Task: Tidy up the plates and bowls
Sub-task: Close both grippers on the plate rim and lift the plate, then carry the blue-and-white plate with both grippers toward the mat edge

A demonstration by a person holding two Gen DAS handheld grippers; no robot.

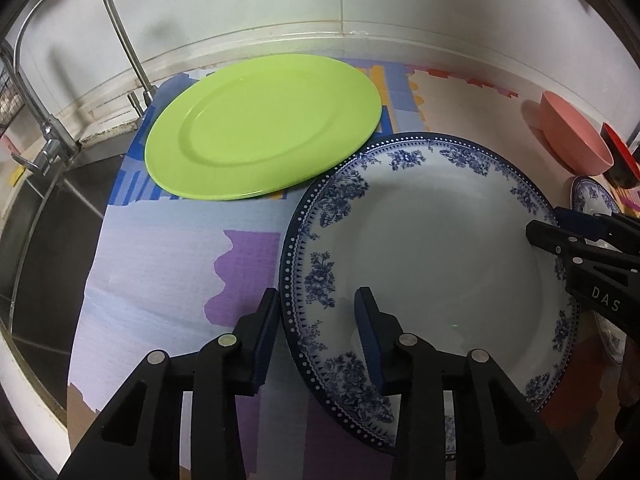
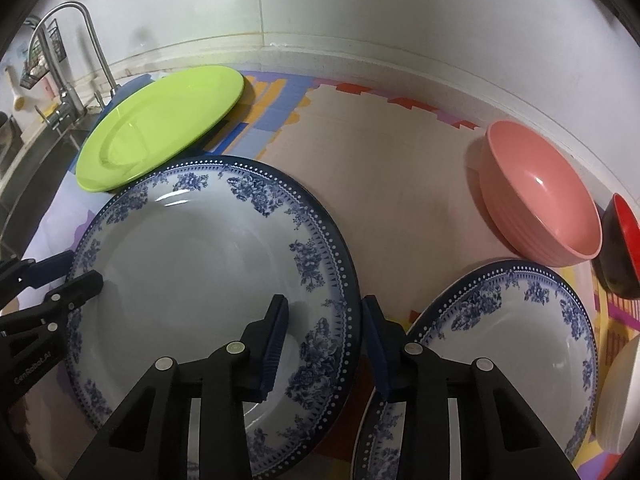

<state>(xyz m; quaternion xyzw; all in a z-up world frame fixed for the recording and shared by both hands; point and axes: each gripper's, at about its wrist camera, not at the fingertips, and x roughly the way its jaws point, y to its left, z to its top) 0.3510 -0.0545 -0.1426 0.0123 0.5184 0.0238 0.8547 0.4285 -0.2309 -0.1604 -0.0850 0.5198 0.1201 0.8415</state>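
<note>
Left wrist view. The left tongs stand spread, one finger outside and one inside the near rim of the large blue-patterned plate; a clear gap shows on either side of the rim, so it is straddled, not pinched. The right tongs enter from the far side of the same plate, one finger over the rim and one under; whether they press it cannot be told here. The plate appears slightly raised above the patterned mat on the bench, though contact beneath is hidden. A green plate lies flat behind, near the tap and the sink. A pink bowl and a red-and-black bowl sit at the far right.

Right wrist view. The right tongs are likewise spread across the plate's opposite rim, not gripping. The left tongs bracket the far edge. A second blue-patterned plate lies just beside the first. The pink bowl and the red-and-black bowl are close together but not nested. A pale dish shows at the right edge, only partly visible.

Assessment. Little looks finished: the two matching plates are not stacked, the green plate lies apart, the bowls remain separate. The step in hand appears to be handling the large plate with both tongs; most sorting is left.
</note>
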